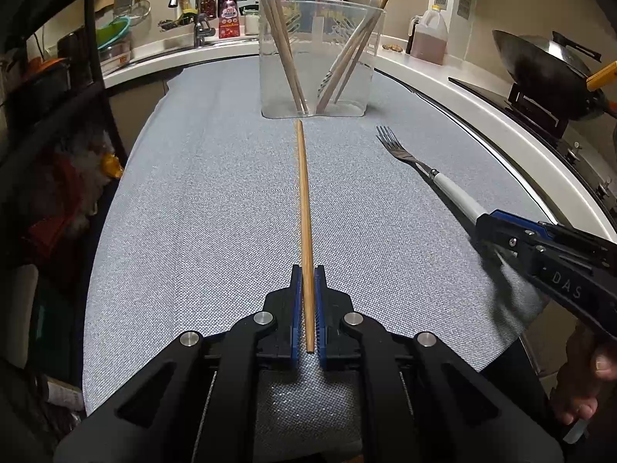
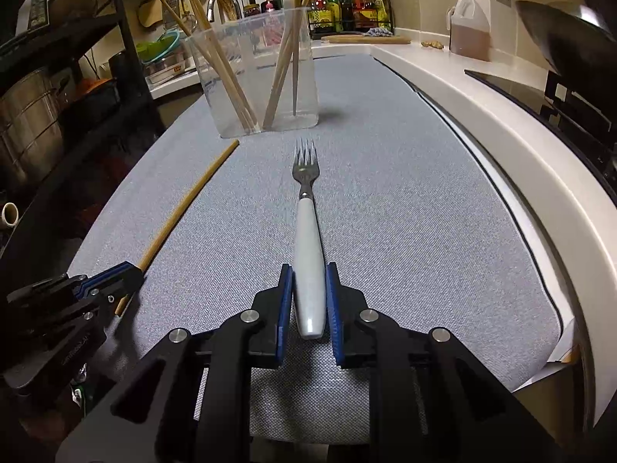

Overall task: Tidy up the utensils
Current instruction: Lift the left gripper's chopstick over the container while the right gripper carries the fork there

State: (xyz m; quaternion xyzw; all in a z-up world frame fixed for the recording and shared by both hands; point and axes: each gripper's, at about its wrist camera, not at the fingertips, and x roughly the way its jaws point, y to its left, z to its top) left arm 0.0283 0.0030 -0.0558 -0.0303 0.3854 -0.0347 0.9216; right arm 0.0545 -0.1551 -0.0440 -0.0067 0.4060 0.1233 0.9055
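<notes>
A single wooden chopstick [image 1: 304, 208] lies along the grey cloth [image 1: 193, 212], pointing at a clear plastic container [image 1: 320, 58] that holds several chopsticks and a white-handled utensil. My left gripper [image 1: 307, 270] is shut on the chopstick's near end. To its right lies a fork [image 1: 401, 154] with a white handle, and my right gripper [image 1: 482, 223] grips the handle's end. In the right wrist view the fork [image 2: 306, 223] runs straight ahead with its tines toward the container [image 2: 254, 77]. The right gripper [image 2: 308, 270] has both blue pads against the handle. The chopstick [image 2: 185, 204] and left gripper [image 2: 131, 270] show at the left.
A white counter edge [image 1: 501, 123] curves along the cloth's right side, with a wok [image 1: 547, 65] on a stove and a jug of brown liquid [image 1: 428, 38] behind it. A sink faucet [image 1: 193, 7] stands at the back left and a dark rack [image 1: 58, 96] on the left. A person's hand [image 1: 590, 382] holds the right gripper.
</notes>
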